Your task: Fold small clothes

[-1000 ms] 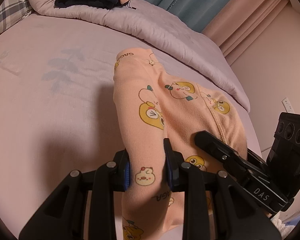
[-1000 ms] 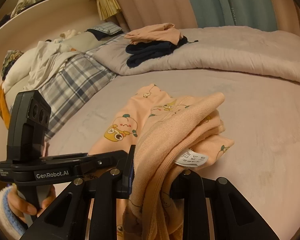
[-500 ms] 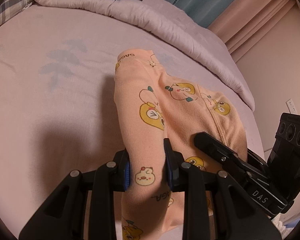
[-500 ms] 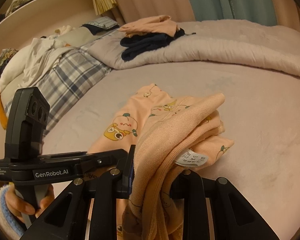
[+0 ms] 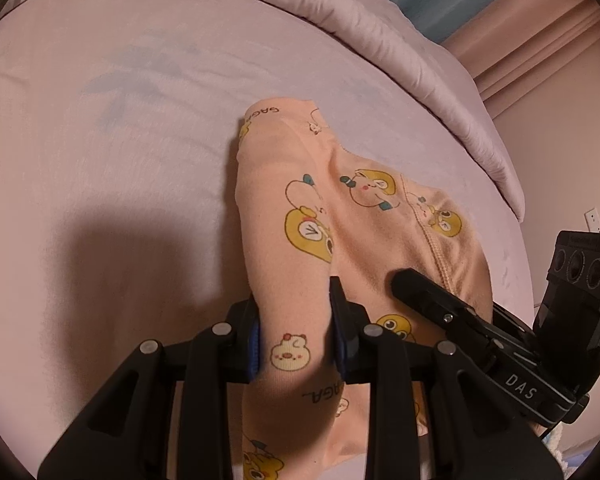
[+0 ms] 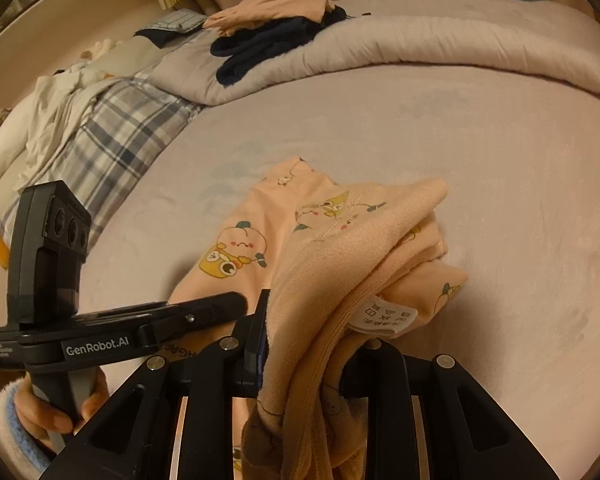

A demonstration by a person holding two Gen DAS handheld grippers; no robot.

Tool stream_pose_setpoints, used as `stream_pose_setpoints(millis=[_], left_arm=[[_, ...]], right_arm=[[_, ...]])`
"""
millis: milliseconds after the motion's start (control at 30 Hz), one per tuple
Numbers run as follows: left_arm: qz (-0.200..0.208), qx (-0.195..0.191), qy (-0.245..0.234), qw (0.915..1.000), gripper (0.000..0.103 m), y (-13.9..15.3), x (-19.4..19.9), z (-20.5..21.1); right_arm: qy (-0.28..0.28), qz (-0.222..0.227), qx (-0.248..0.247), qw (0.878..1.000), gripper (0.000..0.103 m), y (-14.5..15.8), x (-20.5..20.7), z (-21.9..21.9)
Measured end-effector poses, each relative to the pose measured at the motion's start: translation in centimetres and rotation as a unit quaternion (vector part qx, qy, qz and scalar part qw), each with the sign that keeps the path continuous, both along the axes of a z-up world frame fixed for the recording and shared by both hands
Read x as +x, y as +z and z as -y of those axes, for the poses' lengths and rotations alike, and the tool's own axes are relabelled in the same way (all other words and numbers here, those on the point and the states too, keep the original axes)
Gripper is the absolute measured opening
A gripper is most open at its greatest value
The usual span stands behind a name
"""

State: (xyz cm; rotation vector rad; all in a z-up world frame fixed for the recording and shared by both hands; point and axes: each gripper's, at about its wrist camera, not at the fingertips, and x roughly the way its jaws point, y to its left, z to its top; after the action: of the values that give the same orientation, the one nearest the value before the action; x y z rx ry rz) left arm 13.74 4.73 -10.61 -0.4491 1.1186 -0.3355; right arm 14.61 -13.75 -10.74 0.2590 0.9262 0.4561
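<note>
The peach pyjama pants (image 5: 340, 216), printed with yellow cartoon animals, lie partly on the pink bed (image 5: 120, 160), their far end resting on the sheet and their near end lifted. The left gripper (image 5: 296, 332) has its jaws closed on one fold of the fabric. The right gripper (image 6: 312, 344) has its jaws clamped on the bunched waistband, with a white care label (image 6: 384, 318) hanging out. A rolled duvet (image 6: 440, 44) lies beyond, carrying a dark garment (image 6: 268, 48) and another peach one (image 6: 276, 4). A hand (image 6: 56, 412) holds the left gripper's handle.
</note>
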Motion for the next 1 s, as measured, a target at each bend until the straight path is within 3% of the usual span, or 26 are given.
stream_pose_setpoints(millis=[1000], left_arm=[[0.001,0.022,0.005,0.9997,0.035,0.0,-0.4,0.2]], right_arm=[[-0.027,-0.051,0.026,0.998,0.028,-2.3,0.2,2.6]])
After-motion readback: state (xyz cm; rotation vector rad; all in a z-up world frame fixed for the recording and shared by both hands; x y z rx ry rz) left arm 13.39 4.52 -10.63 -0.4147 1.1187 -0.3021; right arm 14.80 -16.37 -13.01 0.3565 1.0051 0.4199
